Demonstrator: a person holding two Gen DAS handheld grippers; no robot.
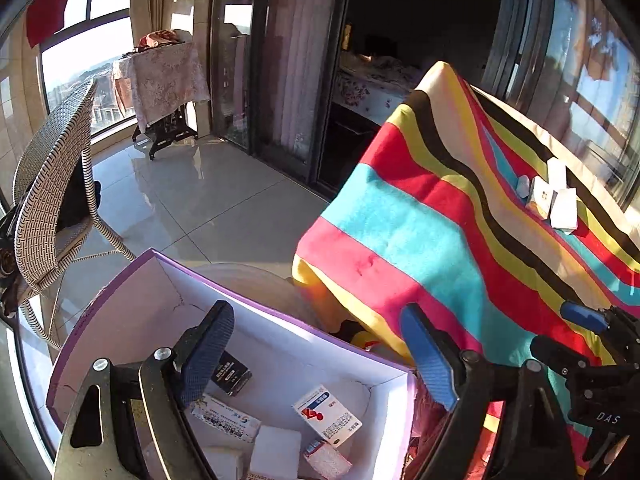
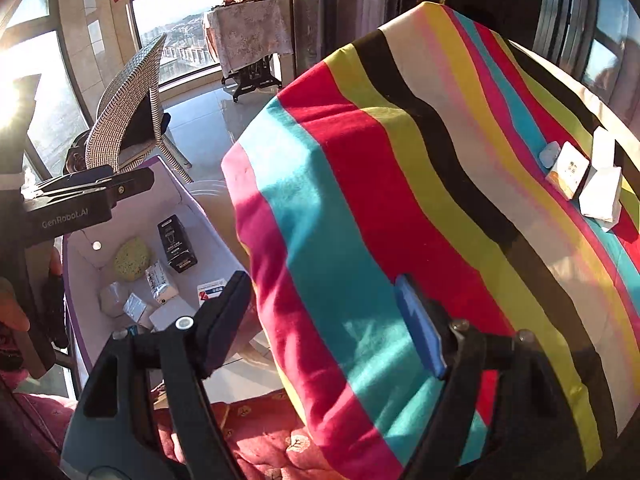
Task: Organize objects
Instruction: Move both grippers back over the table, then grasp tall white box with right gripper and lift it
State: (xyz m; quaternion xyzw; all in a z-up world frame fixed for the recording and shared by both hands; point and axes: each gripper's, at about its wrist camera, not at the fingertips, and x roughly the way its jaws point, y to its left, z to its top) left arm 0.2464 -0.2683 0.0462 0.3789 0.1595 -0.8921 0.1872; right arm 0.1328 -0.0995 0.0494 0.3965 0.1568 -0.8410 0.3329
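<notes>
A white box with a purple rim [image 1: 280,322] stands on the floor and holds several small packages: a black box [image 1: 232,376], a red-and-white medicine box [image 1: 326,416], white packets. It also shows in the right wrist view [image 2: 180,200] with a yellow sponge [image 2: 132,258] inside. My left gripper [image 1: 316,356] is open and empty above the box. My right gripper [image 2: 324,320] is open and empty over the striped cloth [image 2: 400,200]. Small white boxes [image 2: 600,192] and a pale blue lump [image 2: 549,155] lie on the cloth at the far right; they also show in the left wrist view [image 1: 554,200].
A woven chair [image 1: 52,184] stands left of the box. A small cloth-covered table [image 1: 164,84] stands by the window. Glass sliding doors [image 1: 280,60] are behind. A red patterned cloth [image 2: 260,432] lies below the striped cloth.
</notes>
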